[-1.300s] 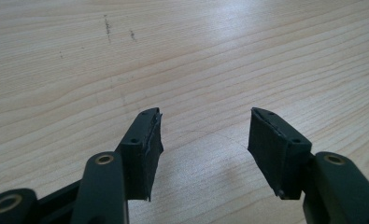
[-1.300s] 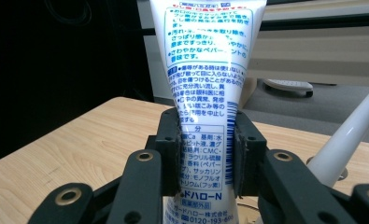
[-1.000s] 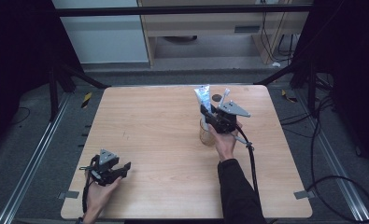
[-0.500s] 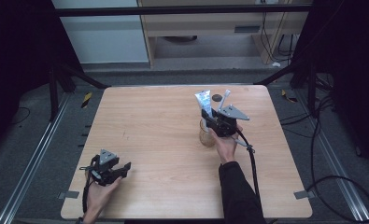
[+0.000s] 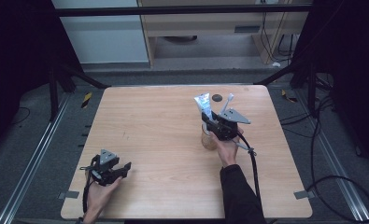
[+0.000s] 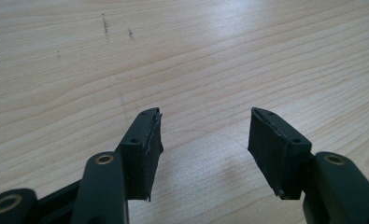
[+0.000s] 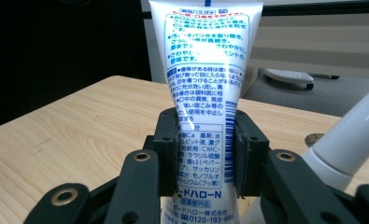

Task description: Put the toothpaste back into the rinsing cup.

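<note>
Over the worktop my right gripper clamps its fingers on the toothpaste tube, perhaps above a jar; left gripper fingers gape apart.

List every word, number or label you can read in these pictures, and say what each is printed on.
"0120-193-69", the last digit cut off: low on the white tube clamped in the right gripper.
"ハロー N": line just above it on the tube.
"CMC": in the tube's ingredients column.
Other blue and red Japanese print on the tube: too small to quote reliably.
Wooden table, left gripper: no text.
</note>
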Motion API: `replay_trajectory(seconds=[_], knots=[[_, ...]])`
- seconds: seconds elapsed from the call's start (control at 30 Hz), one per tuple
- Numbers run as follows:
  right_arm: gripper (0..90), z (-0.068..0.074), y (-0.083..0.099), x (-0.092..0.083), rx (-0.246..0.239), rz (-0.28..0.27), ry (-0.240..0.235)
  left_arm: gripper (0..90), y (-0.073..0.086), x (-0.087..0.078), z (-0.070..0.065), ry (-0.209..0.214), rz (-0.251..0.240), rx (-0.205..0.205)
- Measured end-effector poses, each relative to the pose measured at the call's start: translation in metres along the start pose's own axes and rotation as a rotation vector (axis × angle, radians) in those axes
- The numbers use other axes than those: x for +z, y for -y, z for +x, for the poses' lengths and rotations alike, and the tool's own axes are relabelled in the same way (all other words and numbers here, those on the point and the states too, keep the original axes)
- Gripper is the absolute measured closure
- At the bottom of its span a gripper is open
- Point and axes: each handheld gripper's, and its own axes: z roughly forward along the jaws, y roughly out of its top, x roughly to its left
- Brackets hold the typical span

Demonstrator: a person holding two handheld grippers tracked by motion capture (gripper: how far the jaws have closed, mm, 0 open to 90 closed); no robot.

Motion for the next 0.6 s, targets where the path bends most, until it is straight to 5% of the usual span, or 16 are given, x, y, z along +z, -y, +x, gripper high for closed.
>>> replay_trajectory(seconds=[0.6], knots=[[67.2, 0.002, 0.006, -0.013, -0.057, -0.048, 0.003, 43.0, 0.000, 0.000, -0.001, 0.000, 0.004, 0.004]])
